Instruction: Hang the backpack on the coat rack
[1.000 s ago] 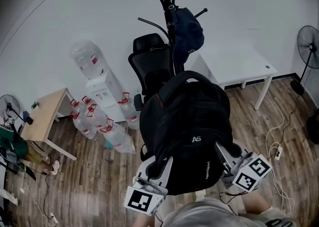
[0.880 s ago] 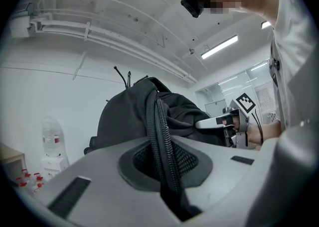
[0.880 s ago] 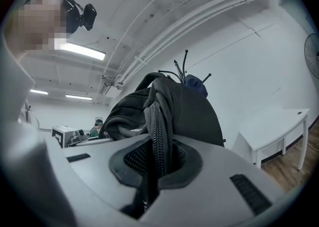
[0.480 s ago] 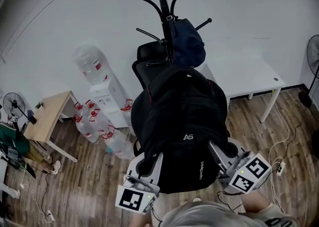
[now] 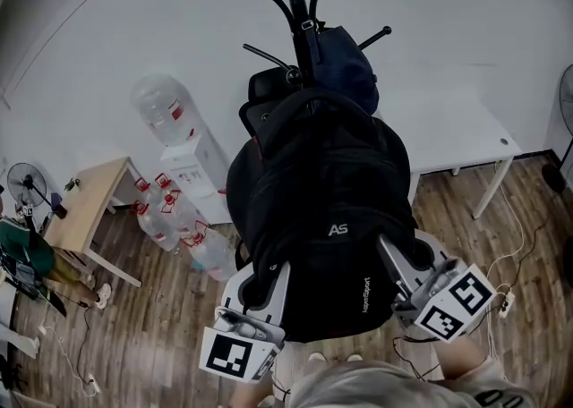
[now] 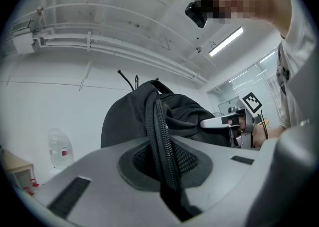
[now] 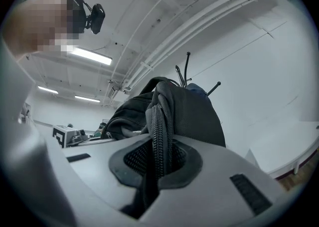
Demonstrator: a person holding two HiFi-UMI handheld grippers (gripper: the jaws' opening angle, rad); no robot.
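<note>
Moved up and forward over the last second: black fabric backpack [image 5: 322, 209], whose top edge now overlaps the pole of the black metal coat rack [image 5: 295, 4], just under the short lower hooks. Can't tell whether it touches a hook. Left tool [image 5: 267, 288] is nearly closed, pads clamped on a zippered edge on the pack's left side. Right tool [image 5: 400, 265] has the same grip on the right side. Both hold the pack clear of the floor. Dark blue bag [image 5: 351, 71] hangs on the rack just behind the pack's top.
</note>
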